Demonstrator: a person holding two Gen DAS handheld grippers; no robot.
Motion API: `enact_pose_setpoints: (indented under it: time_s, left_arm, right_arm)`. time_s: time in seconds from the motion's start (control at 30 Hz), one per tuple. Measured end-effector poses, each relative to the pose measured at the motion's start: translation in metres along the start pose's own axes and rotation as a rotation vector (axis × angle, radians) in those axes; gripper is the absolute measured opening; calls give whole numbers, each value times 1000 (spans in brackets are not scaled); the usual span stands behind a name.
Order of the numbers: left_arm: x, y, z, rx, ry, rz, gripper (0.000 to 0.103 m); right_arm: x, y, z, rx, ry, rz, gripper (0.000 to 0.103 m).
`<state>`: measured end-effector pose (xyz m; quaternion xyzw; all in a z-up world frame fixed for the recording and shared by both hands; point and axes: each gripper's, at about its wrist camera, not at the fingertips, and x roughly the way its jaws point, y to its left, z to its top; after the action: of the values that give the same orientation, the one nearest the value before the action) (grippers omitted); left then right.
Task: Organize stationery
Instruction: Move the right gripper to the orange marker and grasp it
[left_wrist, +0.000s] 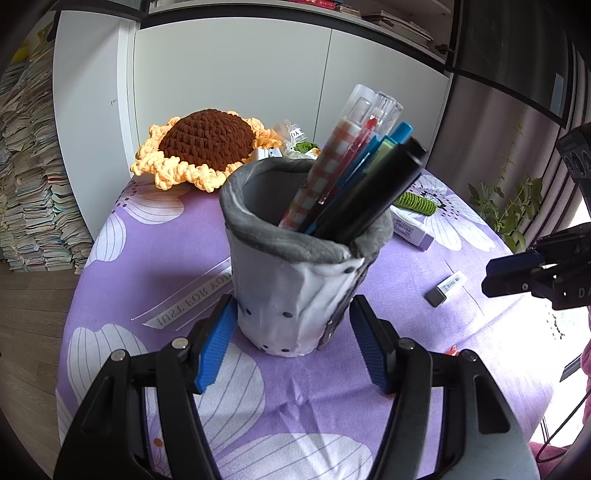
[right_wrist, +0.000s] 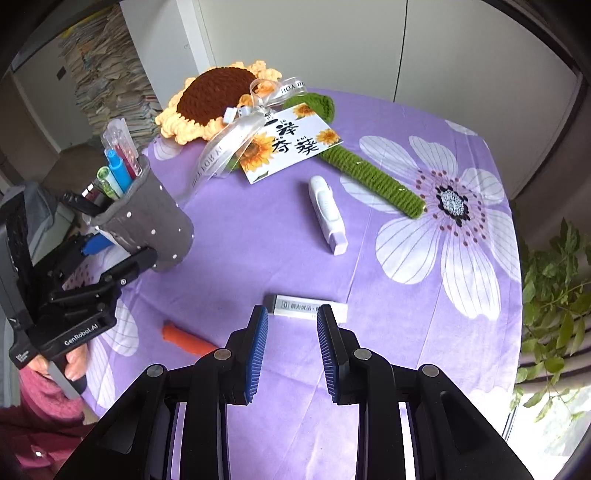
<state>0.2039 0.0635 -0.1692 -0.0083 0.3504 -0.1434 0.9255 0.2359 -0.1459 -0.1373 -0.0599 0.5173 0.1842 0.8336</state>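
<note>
A round table w/ purple floral cloth (right_wrist: 295, 236) is filling both views. A big crocheted sunflower w/ brown centre, yellow petals & green yarn stem (right_wrist: 218, 96) is lying across the far side, w/ a white sunflower-print gift card (right_wrist: 291, 144) resting on its stem. A grey-and-white soft fabric pen pouch (left_wrist: 295, 288) is standing upright on the table's left side, holding approx. six pens & markers (left_wrist: 354, 177) that are leaning to the right. The left gripper (left_wrist: 291, 332) is clamping the pouch near its base, blue pads pressing on both sides of the fabric. The right gripper (right_wrist: 291, 343) is pointing steeply down over the near-centre of the table, its fingers (right_wrist: 258, 354) standing slightly apart w/ nothing btwn them. Just beyond its tips a white eraser w/ grey end & paper sleeve (right_wrist: 306, 306) is lying flat on the cloth, not touched. Farther back, a white-and-lilac correction-tape dispenser (right_wrist: 327, 214) is lying near the stem. An orange pen-like item (right_wrist: 188, 339) is lying left of the right gripper, partly hidden behind its left finger. A person's hand in a pink sleeve (right_wrist: 74, 362) is gripping the left tool's handle. A leafy green plant (right_wrist: 554, 310) is standing off the table's right edge.
</note>
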Motion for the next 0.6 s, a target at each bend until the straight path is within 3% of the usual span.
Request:
enact_pose_setpoints:
  time_s: [0.13, 0.23, 0.43, 0.6]
  left_arm:
    - [0, 0, 0, 0, 0, 0, 62]
    - [0, 0, 0, 0, 0, 0, 62]
    - [0, 0, 0, 0, 1, 0, 62]
    - [0, 0, 0, 0, 1, 0, 62]
  right_arm:
    - [2, 21, -17, -114, 17, 108, 28]
    - [10, 45, -27, -222, 42, 128, 30]
    - [30, 64, -37, -283, 96, 95, 30]
    - [36, 64, -39, -289, 85, -10, 30]
